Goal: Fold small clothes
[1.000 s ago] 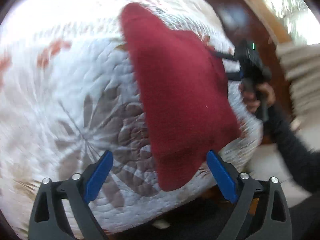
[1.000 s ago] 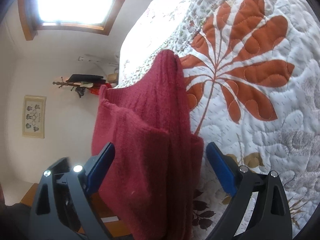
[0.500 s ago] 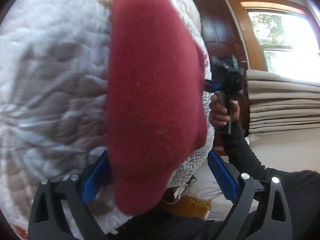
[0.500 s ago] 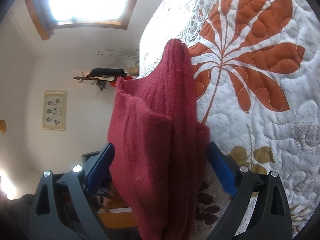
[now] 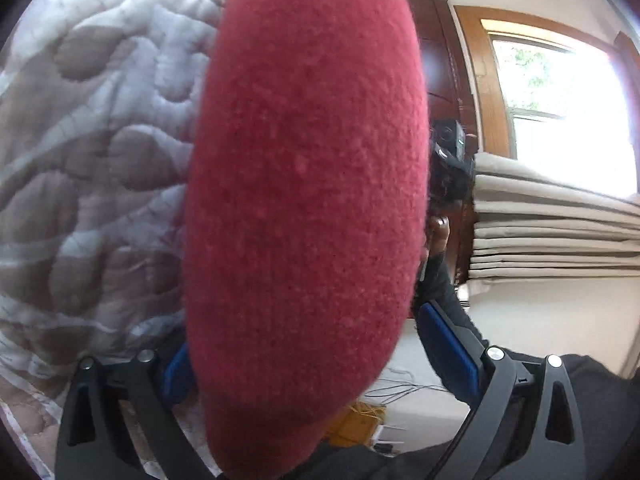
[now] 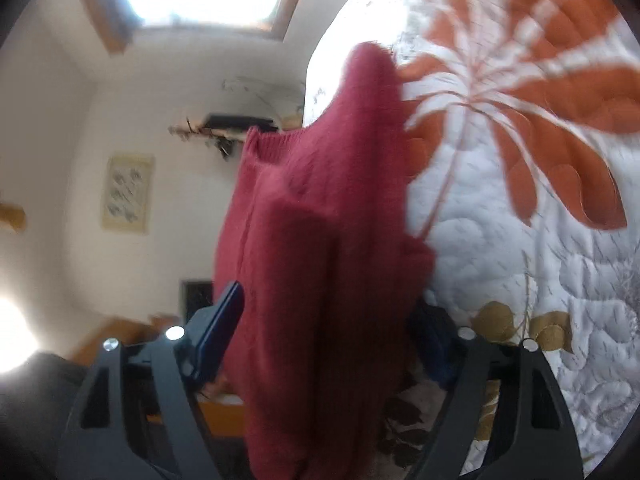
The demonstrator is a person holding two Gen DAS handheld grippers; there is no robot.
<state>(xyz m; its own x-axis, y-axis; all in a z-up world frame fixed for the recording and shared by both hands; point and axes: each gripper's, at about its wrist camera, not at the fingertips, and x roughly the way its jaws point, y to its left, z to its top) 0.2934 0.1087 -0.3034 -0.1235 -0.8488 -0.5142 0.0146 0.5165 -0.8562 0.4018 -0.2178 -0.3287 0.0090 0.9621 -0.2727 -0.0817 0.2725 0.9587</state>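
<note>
Since a second ago the red knit garment (image 5: 304,208) has swung much closer to my left camera and now fills the middle of that view, where before more of the quilt showed around it; my right view has tilted further toward the room and is blurred.

Left wrist view: the garment hangs between the blue pads of my left gripper (image 5: 316,360), whose jaws stand wide apart. The left pad is mostly hidden behind the cloth, the right pad (image 5: 450,350) is clear of it; I cannot tell where the cloth is caught. The white and grey-brown quilt (image 5: 88,168) lies behind the garment on the left. To the right, partly hidden by the garment, my right hand (image 5: 438,232) holds the right gripper's dark body in front of a dark wooden door (image 5: 436,56), a window (image 5: 560,112) and a stack of folded beige fabric (image 5: 552,224).

Right wrist view: the garment (image 6: 316,264) drapes down between the spread jaws of my right gripper (image 6: 328,332); its ribbed edge shows at upper left, its far end reaches the quilt's (image 6: 520,208) orange leaf print. Whether the pads pinch it is not visible. A framed picture (image 6: 128,192) hangs on the wall.
</note>
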